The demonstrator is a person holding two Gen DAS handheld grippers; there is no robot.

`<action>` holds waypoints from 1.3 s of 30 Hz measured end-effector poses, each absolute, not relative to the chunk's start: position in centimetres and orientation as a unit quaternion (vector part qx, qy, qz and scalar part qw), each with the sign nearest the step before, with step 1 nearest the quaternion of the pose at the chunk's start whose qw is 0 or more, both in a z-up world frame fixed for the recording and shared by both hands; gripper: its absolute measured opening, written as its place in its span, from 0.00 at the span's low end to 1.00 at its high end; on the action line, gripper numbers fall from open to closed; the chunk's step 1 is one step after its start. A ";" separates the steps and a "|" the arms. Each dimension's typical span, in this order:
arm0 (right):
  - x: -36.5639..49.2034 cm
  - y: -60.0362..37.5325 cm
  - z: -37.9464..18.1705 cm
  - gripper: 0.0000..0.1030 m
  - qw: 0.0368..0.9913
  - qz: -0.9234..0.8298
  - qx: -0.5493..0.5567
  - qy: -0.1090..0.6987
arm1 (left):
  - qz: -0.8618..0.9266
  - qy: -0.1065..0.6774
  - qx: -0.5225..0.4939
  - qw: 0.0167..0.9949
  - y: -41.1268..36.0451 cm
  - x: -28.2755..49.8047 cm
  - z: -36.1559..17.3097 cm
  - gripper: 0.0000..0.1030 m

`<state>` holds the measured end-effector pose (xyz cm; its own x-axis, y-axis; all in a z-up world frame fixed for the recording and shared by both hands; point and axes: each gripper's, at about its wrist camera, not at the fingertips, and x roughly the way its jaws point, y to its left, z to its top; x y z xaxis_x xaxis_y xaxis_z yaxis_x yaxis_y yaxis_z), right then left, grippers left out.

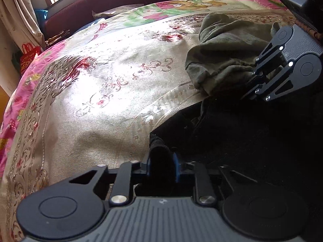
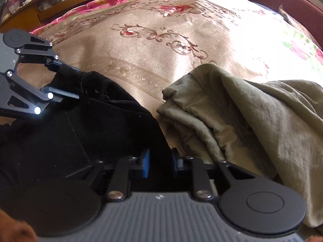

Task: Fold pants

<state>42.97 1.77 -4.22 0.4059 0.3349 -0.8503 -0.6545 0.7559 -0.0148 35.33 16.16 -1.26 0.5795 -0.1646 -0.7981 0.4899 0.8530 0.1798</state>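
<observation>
Two grippers are clamped on the black pants (image 2: 84, 125), which are spread over the near edge of the beige embroidered bedspread (image 1: 105, 76). A bunched fold is pinched between the blue pads of the left gripper (image 1: 162, 167); black fabric is likewise pinched by the right gripper (image 2: 159, 163). Just beside the pants, toward the bedspread's right edge, a crumpled olive-green garment (image 2: 252, 117) is heaped.

Both claws, left (image 1: 162, 165) and right (image 2: 159, 164), clamped.
</observation>
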 end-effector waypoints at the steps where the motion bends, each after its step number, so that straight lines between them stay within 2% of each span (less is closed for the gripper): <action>1: 42.2 1.5 -3.5 0.13 0.824 0.302 -0.174 0.447 | -0.189 0.407 0.195 0.872 16.2 34.6 -0.6 0.29; 5: 37.4 -0.2 -0.5 0.12 0.831 0.320 -0.166 0.424 | -0.202 0.371 0.184 0.888 16.7 30.6 2.4 0.27; 11: 27.2 -2.8 3.4 0.09 0.840 0.319 -0.153 0.410 | -0.259 0.347 0.164 0.886 17.4 19.2 5.9 0.26; 12: 25.5 -3.2 4.0 0.03 0.838 0.324 -0.140 0.416 | -0.268 0.352 0.164 0.881 17.5 17.1 5.9 0.26; 13: 23.3 -3.4 4.5 0.01 0.833 0.335 -0.130 0.420 | -0.276 0.359 0.167 0.876 17.4 15.2 5.7 0.26; 18: 15.3 -2.6 3.8 0.02 0.826 0.327 -0.164 0.428 | -0.276 0.396 0.164 0.860 17.4 9.0 3.0 0.23; 21: 15.2 -2.2 2.1 0.13 0.837 0.287 -0.250 0.392 | -0.249 0.392 0.169 0.869 16.8 8.8 1.1 0.23; 22: 15.9 -2.2 1.7 0.20 0.842 0.271 -0.268 0.383 | -0.240 0.387 0.169 0.874 16.7 9.0 1.0 0.23; 24: 17.5 -2.1 1.1 0.26 0.838 0.255 -0.312 0.367 | -0.230 0.377 0.157 0.883 16.7 9.4 1.4 0.23; 25: 18.2 -1.9 1.0 0.34 0.836 0.248 -0.330 0.361 | -0.227 0.370 0.157 0.887 16.8 9.4 1.9 0.25; 27: 18.9 -1.1 0.5 0.42 0.818 0.261 -0.387 0.336 | -0.232 0.350 0.173 0.891 16.6 9.0 2.7 0.35; 28: 19.3 -0.5 0.2 0.47 0.809 0.264 -0.413 0.324 | -0.234 0.340 0.185 0.892 16.4 8.8 3.0 0.47; 29: 19.7 0.1 -0.1 0.49 0.805 0.265 -0.431 0.309 | -0.234 0.331 0.197 0.893 16.2 8.5 3.0 0.58; 30: 20.2 0.6 -0.2 0.49 0.805 0.267 -0.433 0.305 | -0.232 0.324 0.208 0.893 16.0 8.3 2.8 0.60; 33: 21.4 2.1 -0.7 0.49 0.801 0.296 -0.423 0.303 | -0.225 0.320 0.234 0.890 15.1 8.3 1.8 0.60; 39: 21.6 4.4 -2.7 0.48 0.781 0.315 -0.466 0.271 | -0.190 0.272 0.354 0.875 11.8 7.9 -1.7 0.61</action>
